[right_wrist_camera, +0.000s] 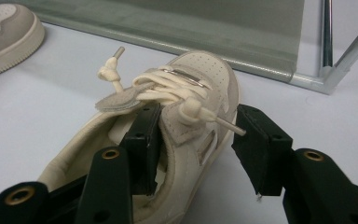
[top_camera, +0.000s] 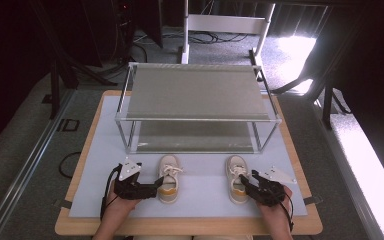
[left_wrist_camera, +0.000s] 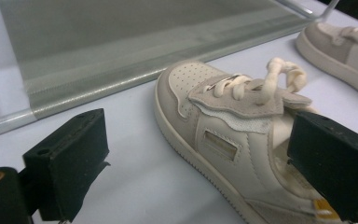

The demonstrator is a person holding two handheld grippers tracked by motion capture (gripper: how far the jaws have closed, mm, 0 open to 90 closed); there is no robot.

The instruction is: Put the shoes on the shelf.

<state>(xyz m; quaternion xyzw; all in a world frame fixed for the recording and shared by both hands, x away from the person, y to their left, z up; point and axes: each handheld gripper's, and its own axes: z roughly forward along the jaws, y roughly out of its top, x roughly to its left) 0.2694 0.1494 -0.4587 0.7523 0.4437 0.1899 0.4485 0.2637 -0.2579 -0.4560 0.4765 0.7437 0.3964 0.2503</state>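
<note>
- Two small shoes stand side by side on the white mat before a two-tier rack (top_camera: 198, 118), toes toward it.
- Left gripper (top_camera: 155, 187): jaws wide apart, one inside the left shoe (left_wrist_camera: 223, 140) at its collar, the other out on the mat; nothing clamped.
- Right gripper (right_wrist_camera: 193, 147): jaws apart, straddling the right shoe (right_wrist_camera: 186, 98) wall, one inside, one outside, not pressing.
- Best practice, likely: close squarely on each side wall, clear of the laces, before lifting level toward a shelf.

Two cream sneakers (top_camera: 170, 184) (top_camera: 237, 178), one two-tier metal shoe rack (top_camera: 195, 118), one white mat (top_camera: 95, 185), one wooden table (top_camera: 80, 227), two grippers (top_camera: 155, 186) (top_camera: 247, 184).
</note>
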